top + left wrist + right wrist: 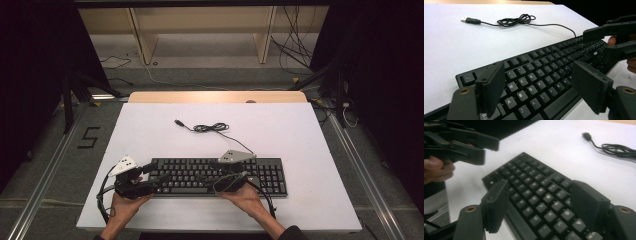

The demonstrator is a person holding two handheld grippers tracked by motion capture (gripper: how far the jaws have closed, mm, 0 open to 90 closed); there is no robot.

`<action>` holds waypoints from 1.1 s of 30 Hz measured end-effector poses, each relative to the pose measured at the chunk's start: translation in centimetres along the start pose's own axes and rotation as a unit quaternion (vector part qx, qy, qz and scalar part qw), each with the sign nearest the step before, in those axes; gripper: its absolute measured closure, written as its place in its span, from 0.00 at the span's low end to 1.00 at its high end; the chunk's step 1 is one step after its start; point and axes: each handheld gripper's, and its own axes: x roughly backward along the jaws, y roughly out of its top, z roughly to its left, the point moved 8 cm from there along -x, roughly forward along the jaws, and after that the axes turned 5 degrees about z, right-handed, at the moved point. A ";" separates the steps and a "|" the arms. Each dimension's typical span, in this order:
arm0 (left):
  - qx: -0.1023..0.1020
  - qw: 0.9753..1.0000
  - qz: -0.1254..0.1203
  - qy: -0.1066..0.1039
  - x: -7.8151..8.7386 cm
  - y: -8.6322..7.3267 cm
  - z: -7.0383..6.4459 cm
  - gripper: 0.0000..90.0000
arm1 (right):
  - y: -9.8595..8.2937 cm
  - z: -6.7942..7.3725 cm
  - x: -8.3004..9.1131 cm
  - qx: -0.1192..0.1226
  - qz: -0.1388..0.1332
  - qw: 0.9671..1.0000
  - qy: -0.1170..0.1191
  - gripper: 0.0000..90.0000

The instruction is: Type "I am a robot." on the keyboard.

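The left gripper (537,86) has its jaws wide apart with nothing between the pads, hanging over the letter keys at the near-left part of the keyboard (541,75); the Q, W, A, S, Z rows lie straight below and ahead of it; whether the jaw tips touch the keys I cannot tell. In the high view this left gripper (161,172) sits at the keyboard's left end, held by the left hand (125,202). The right gripper (540,202) also stands spread, gripping nothing, above the keys of the keyboard (534,185); in the high view the right gripper (212,172) is over the middle of the keyboard (272,175), with the right hand (247,197) behind it. Beyond both grippers, the keyboard's cable (215,128) runs from its far edge to a loose coil, ending in a USB plug (178,122); all of it lies on the white table (300,125).
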 end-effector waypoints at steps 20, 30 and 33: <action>0.003 1.000 -0.006 0.008 0.2 0.1 0.3 0.30 | -0.2 1.6 -3.1 0.021 0.039 0.999 0.005 0.61; 0.003 1.000 -0.005 0.010 0.2 0.1 0.4 0.30 | -0.7 1.8 -4.3 0.029 0.065 0.997 0.003 0.89; 0.004 1.000 -0.005 0.011 0.1 0.1 0.4 0.30 | -0.8 1.9 -4.7 0.031 0.072 0.997 0.003 0.96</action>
